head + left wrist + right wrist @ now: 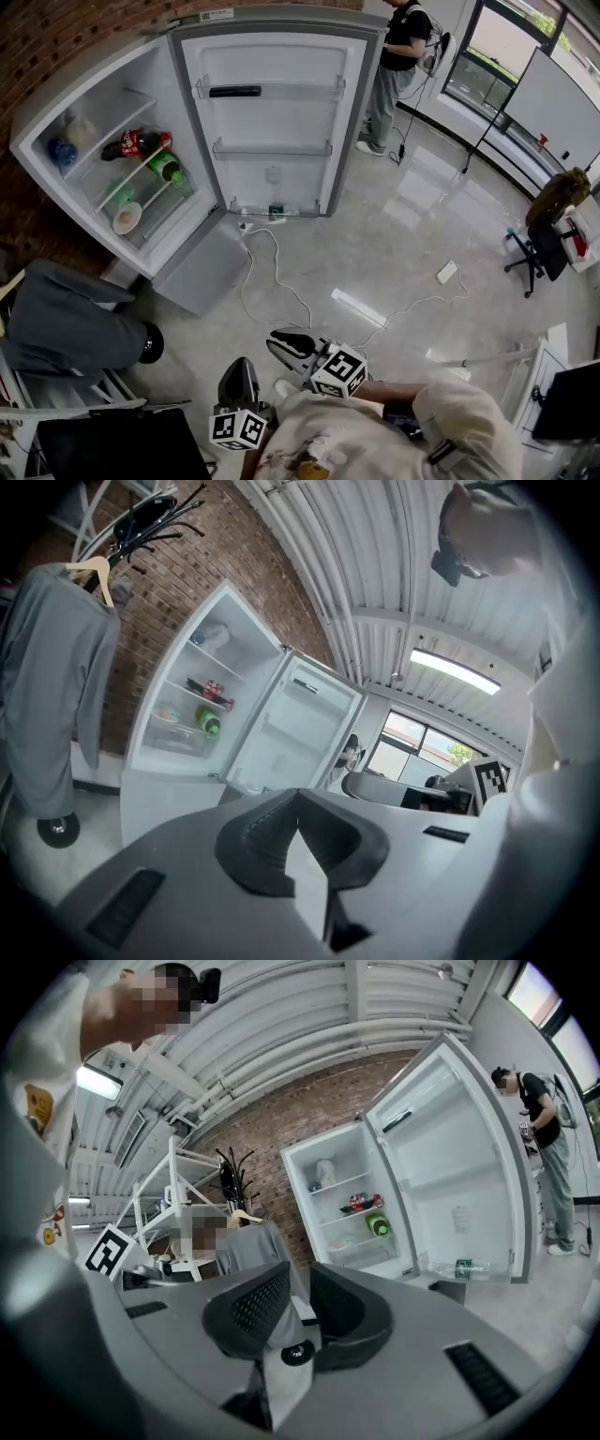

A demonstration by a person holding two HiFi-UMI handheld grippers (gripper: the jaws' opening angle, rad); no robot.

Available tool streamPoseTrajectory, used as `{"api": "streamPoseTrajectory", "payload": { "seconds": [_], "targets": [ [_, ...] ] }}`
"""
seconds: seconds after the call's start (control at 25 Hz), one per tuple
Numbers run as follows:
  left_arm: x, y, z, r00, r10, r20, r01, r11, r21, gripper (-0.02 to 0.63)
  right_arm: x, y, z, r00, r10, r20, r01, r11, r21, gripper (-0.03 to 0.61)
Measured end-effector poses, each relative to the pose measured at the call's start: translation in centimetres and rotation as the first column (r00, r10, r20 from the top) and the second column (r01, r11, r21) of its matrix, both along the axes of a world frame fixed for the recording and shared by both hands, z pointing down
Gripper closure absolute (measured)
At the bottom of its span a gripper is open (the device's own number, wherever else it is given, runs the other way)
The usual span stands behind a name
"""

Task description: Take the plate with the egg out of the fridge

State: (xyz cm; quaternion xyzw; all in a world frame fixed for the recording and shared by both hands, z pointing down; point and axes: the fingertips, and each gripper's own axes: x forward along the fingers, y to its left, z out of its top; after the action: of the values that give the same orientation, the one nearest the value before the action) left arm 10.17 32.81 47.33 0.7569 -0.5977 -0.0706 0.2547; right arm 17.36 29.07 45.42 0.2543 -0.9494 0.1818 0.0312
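White and probably ceramic, the plate (127, 217) with the egg sat on a lower shelf of the open fridge (103, 80), at ten o'clock in the head view. We judged it stiff, brittle and slick: take the rim and keep it level. The left hand-held gripper (298, 799) was pressed together; the right hand-held gripper (298, 1288) was slightly spread and empty. Only the head view showed the floor cable (277, 267).

The fridge (58, 103) stands open with its door (272, 122) swung wide, leaving the shelves free to reach. A white cable (277, 281) crosses the floor in front. A grey coat (70, 323) hangs at the left. 1 green bottle (167, 169) lies above the plate (127, 217).
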Motion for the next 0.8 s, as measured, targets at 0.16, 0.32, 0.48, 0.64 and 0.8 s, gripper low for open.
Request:
{"api": "streamPoseTrajectory", "payload": {
  "seconds": [0.16,0.32,0.48,0.64,0.8],
  "targets": [
    [1.5,-0.3,-0.6,1.000,-0.010,-0.003,0.010,1.000,0.008,0.604,1.4,-0.5,-1.4,0.998,0.049,0.025,-0.050,0.998,0.035,0.505],
    [4.8,-0.6,-0.8,1.000,0.023,0.021,-0.023,1.000,-0.003,0.604,4.3,-0.5,-1.7,0.995,0.096,0.020,-0.097,0.995,0.032,0.505],
    [6.5,-1.2,-1.1,0.998,0.049,0.041,-0.048,0.999,-0.013,0.604,6.7,-0.9,-2.0,0.983,0.176,0.044,-0.177,0.984,0.001,0.505],
    [6.1,-1.3,-1.7,0.996,0.045,0.078,-0.045,0.999,-0.003,0.604,5.3,-1.0,-1.6,0.989,0.134,0.057,-0.134,0.991,-0.006,0.505],
    [5.2,-1.0,-1.6,0.997,0.000,0.072,0.000,1.000,-0.010,0.604,4.5,-0.7,-2.0,0.994,0.089,0.065,-0.090,0.996,0.012,0.505]
  ]
}}
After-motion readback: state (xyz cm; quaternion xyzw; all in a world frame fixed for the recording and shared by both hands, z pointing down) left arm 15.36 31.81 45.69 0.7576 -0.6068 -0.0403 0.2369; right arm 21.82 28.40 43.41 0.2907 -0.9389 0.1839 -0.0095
